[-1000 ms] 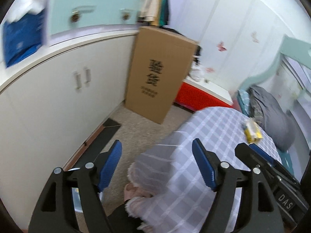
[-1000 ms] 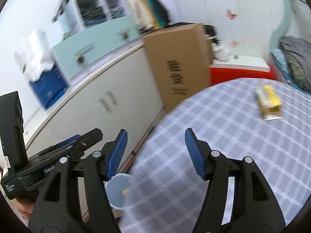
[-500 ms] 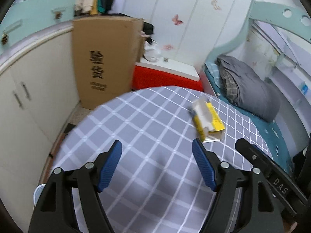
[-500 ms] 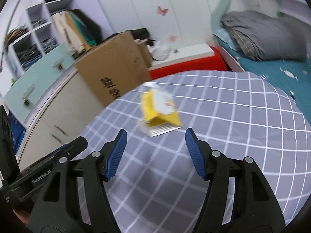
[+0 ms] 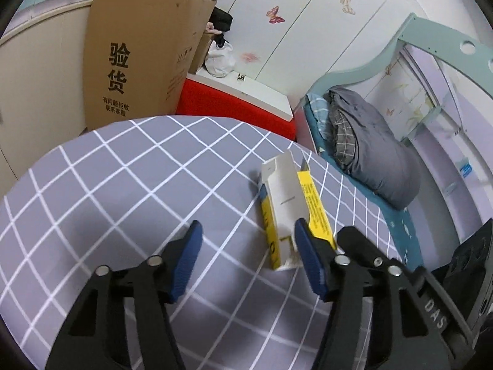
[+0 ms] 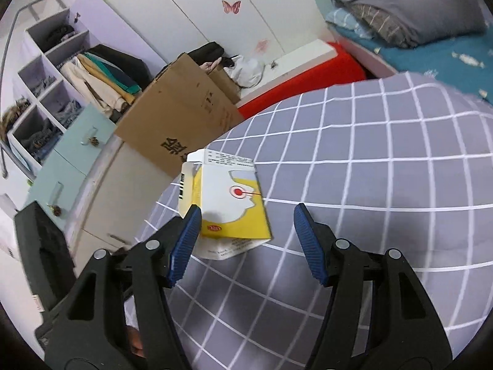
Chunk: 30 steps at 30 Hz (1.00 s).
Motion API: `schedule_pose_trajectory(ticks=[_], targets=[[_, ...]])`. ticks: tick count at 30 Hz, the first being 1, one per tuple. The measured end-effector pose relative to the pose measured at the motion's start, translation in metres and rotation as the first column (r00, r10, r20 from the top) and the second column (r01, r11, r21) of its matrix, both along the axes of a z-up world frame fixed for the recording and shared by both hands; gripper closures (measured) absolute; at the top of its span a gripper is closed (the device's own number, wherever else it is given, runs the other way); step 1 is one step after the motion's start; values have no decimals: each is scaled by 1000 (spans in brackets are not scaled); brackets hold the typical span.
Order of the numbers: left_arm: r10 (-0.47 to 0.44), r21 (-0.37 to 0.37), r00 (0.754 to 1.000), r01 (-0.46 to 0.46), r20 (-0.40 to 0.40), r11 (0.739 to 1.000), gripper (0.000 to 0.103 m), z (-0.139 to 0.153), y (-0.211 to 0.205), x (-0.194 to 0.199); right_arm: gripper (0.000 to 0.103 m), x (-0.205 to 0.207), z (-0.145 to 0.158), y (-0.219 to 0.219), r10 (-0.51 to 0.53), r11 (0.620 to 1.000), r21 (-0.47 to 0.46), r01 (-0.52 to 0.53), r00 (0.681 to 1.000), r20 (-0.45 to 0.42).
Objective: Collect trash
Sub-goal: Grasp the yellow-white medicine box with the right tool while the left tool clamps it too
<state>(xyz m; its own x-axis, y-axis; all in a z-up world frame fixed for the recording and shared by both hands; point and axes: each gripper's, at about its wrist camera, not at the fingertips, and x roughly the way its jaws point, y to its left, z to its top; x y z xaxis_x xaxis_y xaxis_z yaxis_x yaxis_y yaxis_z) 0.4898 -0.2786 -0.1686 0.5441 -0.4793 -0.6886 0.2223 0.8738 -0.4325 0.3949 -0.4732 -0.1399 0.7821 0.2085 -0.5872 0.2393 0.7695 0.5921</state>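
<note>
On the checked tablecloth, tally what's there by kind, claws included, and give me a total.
Yellow and white carton: 1
Claws over the cloth: 2, left claw and right claw, both open, neither holding the carton
Total: 3

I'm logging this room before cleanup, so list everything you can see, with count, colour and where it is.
Carton: one, yellow and white, flaps open, lying on the table.
Table: one, grey cloth with white grid.
Cardboard box: one large, brown, upright beside the cabinet.
Cabinet: one, cream doors, mint drawers above.
Red unit: one, white top, behind the table.
Bedding: grey bundle on a teal bed.
Butterfly stickers: several, on the white wardrobe doors.
Left gripper: black, blue pads, open, jaws just closing, nothing gripped.
Right gripper: same, open by the carton.
</note>
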Motion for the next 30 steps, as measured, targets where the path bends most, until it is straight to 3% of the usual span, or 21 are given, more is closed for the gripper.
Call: schedule_pose_trajectory(ticks=[8,14,16,18,22,25,30], targets=[[27,-66,999,-29,-32,997,59,-11,1,14,41,13,-9,3,30,997,78,-30,1000,2],[27,-68,999,-29,-33,997,60,-12,3,16,47,13,-3,4,25,1000,-7,-25,1000,-11],[59,-88,998,-62,-31,994,54,-10,12,16,50,11,0,3,26,999,-22,-26,999,-19],[82,-121,995,-87,-50,989,41,-8,22,18,49,4,6,3,-5,998,-59,4,1000,-21],[114,-125,993,-117,-35,985,39,-3,33,19,47,-16,13,2,-94,994,-58,94,995,-11],[115,-112,993,-118,-36,987,39,-2,34,20,47,-19,4,4,-75,996,56,76,997,-12],[108,-76,994,-107,6,991,37,3,34,16,53,-3,-14,8,-59,988,146,58,998,0]])
